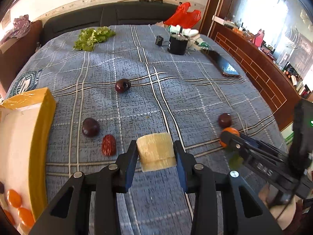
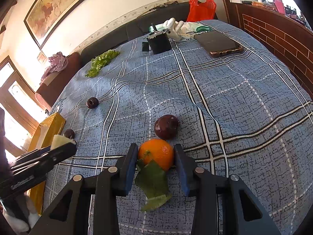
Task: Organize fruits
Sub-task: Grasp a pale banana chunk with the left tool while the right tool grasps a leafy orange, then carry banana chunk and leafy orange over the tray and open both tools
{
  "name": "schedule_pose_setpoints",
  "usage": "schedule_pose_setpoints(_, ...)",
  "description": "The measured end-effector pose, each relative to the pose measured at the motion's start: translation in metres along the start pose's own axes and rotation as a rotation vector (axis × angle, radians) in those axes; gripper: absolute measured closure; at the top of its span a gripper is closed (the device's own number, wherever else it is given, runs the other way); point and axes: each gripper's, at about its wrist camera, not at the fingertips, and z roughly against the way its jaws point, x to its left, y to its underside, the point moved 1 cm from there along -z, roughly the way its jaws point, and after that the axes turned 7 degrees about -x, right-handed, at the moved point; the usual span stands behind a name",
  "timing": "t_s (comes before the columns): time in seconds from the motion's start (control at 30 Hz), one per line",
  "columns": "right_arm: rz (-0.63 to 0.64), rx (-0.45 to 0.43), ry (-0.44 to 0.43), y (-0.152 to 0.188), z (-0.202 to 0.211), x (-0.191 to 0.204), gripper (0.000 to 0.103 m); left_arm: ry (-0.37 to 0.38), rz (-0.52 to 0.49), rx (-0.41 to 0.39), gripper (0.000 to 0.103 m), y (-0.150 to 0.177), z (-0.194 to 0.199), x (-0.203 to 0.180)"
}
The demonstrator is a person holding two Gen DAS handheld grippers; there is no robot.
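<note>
Sorting stage: both claws loaded at once, so two fruits can travel to the box in one trip, by my reading.
Box: yellow-sided white foam box (image 1: 42, 117) at the far left edge of the desk; orange fruits (image 1: 14, 198) already lie in it, which marks it as the likely collecting place.
Loose fruit, left: a dark plum (image 1: 90, 127) and a red date (image 1: 108, 145) just beside it on the blue checked cloth (image 1: 137, 105), near the box; another plum (image 1: 122, 85) farther back. All untouched.
Left claw (image 1: 156, 152): clamped on a pale peeled sugarcane chunk (image 1: 156, 151), blue pads pressing both sides; whether the chunk is clear of the cloth I cannot tell.
Right claw (image 2: 156, 155): clamped on a tangerine (image 2: 156, 153), which appears to rest on the cloth, its green leaf (image 2: 153, 184) trailing toward the camera.
Loose fruit, right: a plum (image 2: 166, 126) just beyond the tangerine, apart from it.
Non-task items: lettuce (image 1: 93, 37), black cup (image 1: 177, 44), phone (image 2: 219, 43), red bag (image 1: 183, 15) at the far side, well apart from the fruit.
</note>
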Motion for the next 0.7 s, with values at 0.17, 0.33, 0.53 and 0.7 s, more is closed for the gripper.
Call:
schedule_pose_setpoints(0.17, -0.003, -0.003, -0.002, 0.0, 0.0, 0.0, 0.063, 0.006, 0.053, -0.039, 0.068, 0.011, 0.03, 0.009)
schedule_pose_setpoints(0.33, 0.009, -0.022, 0.007, 0.0, 0.003, 0.003, 0.063, 0.005, 0.116, -0.077, 0.068, 0.025, 0.063, 0.029)
schedule_pose_setpoints(0.53, 0.048, -0.03, 0.04, 0.001, 0.014, 0.017, 0.063, -0.031, 0.195, -0.127, 0.067, 0.041, 0.105, 0.073)
schedule_pose_setpoints(0.7, 0.094, -0.047, 0.0, 0.0, 0.039, 0.051, 0.063, -0.059, 0.278, -0.152, 0.067, 0.058, 0.127, 0.113)
